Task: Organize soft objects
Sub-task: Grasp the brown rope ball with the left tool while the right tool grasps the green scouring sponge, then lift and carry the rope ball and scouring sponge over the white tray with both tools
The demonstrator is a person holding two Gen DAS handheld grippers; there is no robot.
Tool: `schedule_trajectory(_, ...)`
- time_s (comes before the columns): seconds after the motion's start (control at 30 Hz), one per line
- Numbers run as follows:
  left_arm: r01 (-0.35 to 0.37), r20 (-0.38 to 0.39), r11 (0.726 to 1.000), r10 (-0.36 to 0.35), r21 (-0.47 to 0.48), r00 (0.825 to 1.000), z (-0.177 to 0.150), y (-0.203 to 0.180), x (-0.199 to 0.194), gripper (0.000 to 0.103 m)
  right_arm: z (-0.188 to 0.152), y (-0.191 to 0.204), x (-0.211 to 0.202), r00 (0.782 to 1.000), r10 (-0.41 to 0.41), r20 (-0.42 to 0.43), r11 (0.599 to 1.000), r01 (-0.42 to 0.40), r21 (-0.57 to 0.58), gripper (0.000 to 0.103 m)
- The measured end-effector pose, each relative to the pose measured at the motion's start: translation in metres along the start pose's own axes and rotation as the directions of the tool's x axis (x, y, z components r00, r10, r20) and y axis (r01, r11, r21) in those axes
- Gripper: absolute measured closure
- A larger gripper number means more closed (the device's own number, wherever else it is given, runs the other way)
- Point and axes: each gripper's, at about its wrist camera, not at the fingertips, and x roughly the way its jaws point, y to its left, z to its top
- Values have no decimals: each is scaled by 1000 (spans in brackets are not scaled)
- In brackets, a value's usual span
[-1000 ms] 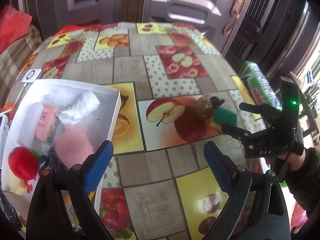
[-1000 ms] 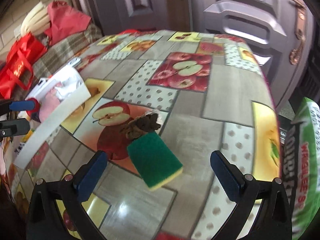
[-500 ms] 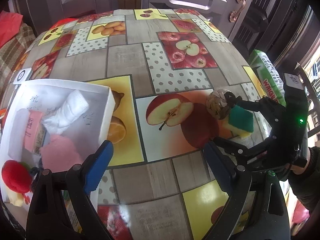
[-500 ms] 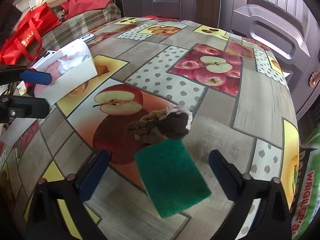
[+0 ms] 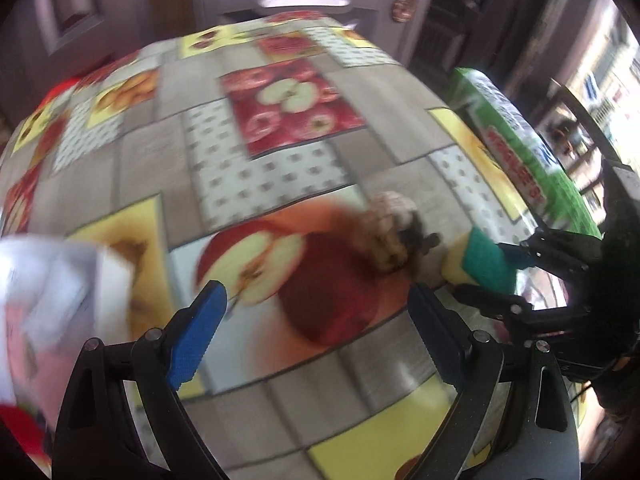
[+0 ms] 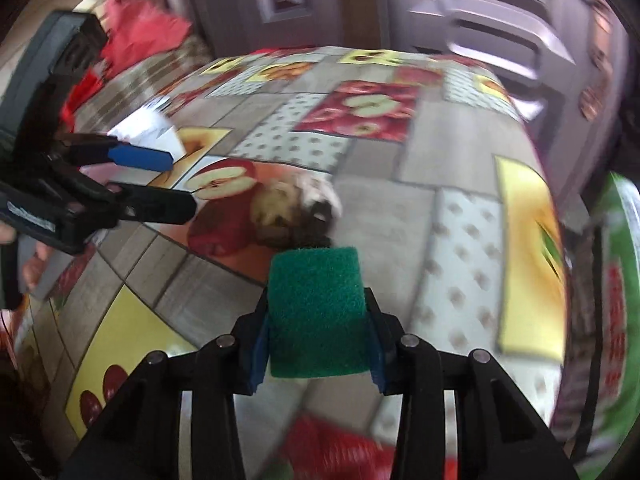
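Two grippers over the table (image 6: 460, 208): the right gripper (image 6: 318, 340) has just closed, pinching the sponge (image 6: 316, 312) beside the ball (image 6: 296, 212); the left gripper (image 5: 316, 332) is spread, empty.

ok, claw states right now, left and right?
Left claw: open, holding nothing.
Right claw: has just been closing, now shut on the green sponge.
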Motion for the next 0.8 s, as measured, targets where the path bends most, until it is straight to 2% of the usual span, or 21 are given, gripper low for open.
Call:
schedule_trajectory(0.1,1,11,997,-1,71,1000,10,-16,17,11,-12,-16,-15,999,-34,23,993,31,115,63)
schedule_trajectory(0.23,5,-14,996,-4,89,1000,26,-23,47,11,-23,-37,-28,998,-38,51,968,24,249,63)
schedule_trajectory(0.3,17,-28,997,-15,80,999,32,-25,59,11,-25,-39,-31,997,-45,57,964,29,265,63)
schedule_trajectory(0.37,-10,-15,994,11,107,1000,33,-29,64,12,-25,-38,-33,997,-51,59,964,34,264,63)
schedule_trajectory(0.43,-14,3,990,14,139,1000,33,-34,63,29,-27,-37,-35,996,-55,63,962,36,272,63)
schedule_trajectory(0.47,-1,14,989,-1,148,1000,33,-35,60,46,-27,-36,-36,996,-58,68,960,36,279,63)
schedule_trajectory(0.5,1,15,989,-4,149,1000,33,-35,59,55,-27,-36,-38,995,-61,74,957,37,286,63)
schedule_trajectory(0.6,44,25,992,-47,121,999,31,-32,51,64,-23,-34,-45,993,-68,99,956,36,293,63)
schedule_trajectory(0.8,90,105,993,-97,71,990,24,-30,4,65,-3,-19,-76,976,-85,201,960,27,277,63)
